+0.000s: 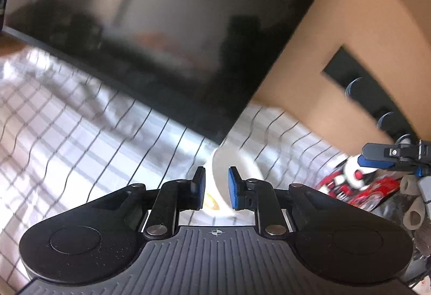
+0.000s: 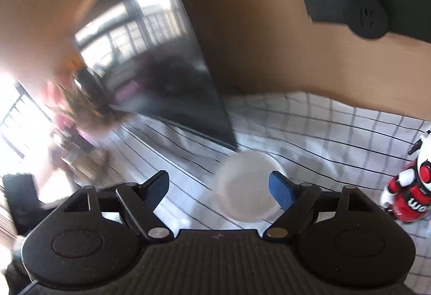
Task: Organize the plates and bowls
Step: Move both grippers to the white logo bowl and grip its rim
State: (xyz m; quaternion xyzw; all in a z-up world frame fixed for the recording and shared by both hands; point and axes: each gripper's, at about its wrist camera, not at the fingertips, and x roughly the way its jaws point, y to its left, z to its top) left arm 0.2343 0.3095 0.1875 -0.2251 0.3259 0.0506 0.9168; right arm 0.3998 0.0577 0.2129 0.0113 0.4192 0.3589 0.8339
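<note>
Presently: white bowl (image 2: 246, 187) on checked table (image 2: 336, 133) | right claw (image 2: 221, 188) apart, empty | left claw (image 1: 216, 191) nearly together, empty | stacking unseen; progress unclear.

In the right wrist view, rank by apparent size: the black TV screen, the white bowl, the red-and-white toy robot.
1. Black TV screen, by far the largest.
2. White bowl, though it is blurred and nearer the camera.
3. Red-and-white toy robot, cut off by the frame edge, so unsure.

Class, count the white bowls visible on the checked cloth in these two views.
1: a white bowl on the checked cloth, by the dark screen's lower corner. Others may be hidden.
</note>
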